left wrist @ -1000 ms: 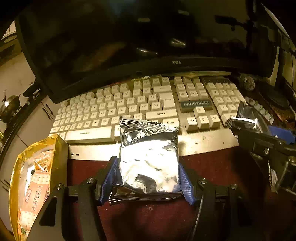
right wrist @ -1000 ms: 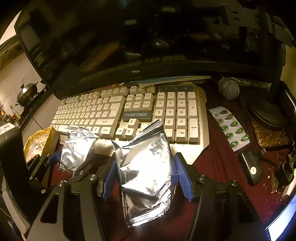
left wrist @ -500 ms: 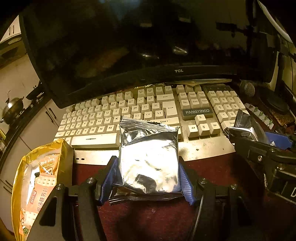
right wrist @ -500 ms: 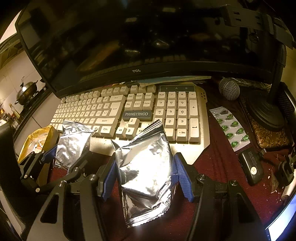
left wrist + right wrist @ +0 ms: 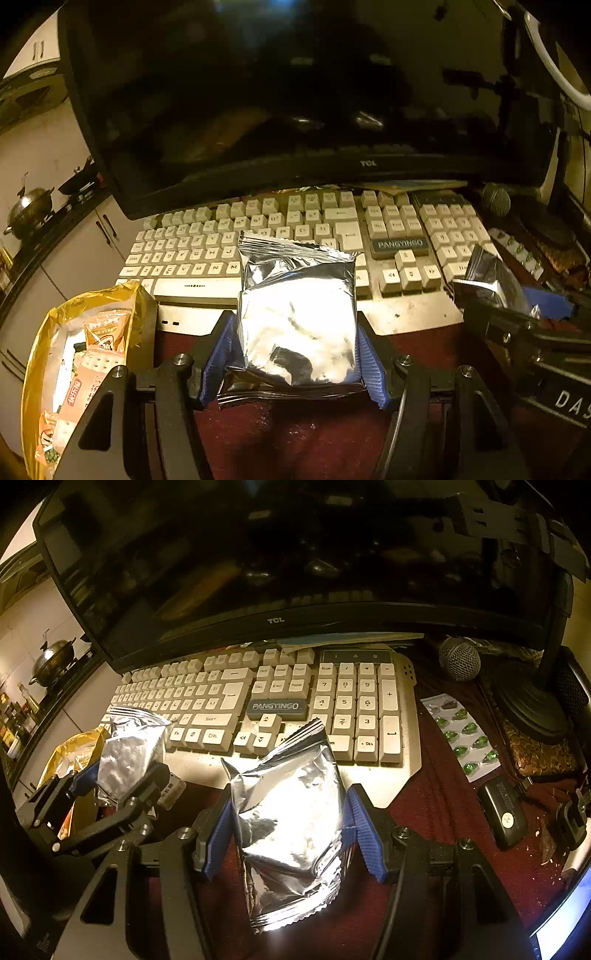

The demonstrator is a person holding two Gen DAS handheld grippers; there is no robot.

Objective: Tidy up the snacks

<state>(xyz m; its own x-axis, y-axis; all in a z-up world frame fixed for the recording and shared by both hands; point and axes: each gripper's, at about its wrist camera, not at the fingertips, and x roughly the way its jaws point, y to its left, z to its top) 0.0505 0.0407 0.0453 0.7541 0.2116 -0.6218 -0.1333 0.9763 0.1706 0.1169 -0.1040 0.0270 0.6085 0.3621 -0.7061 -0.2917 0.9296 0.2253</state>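
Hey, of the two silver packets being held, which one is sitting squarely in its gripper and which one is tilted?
The packet in the left gripper sits square, its top seal level. The one in the right gripper leans, its top seal slanting up to the right.

TCL on monitor (image 5: 276, 620), PANGYINGO on keyboard (image 5: 275, 706)

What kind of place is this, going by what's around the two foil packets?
Most likely a home computer desk beside a kitchen. A TCL monitor stands behind a pale keyboard, a microphone lies to the right, and a lidded metal pot sits on a counter at far left.
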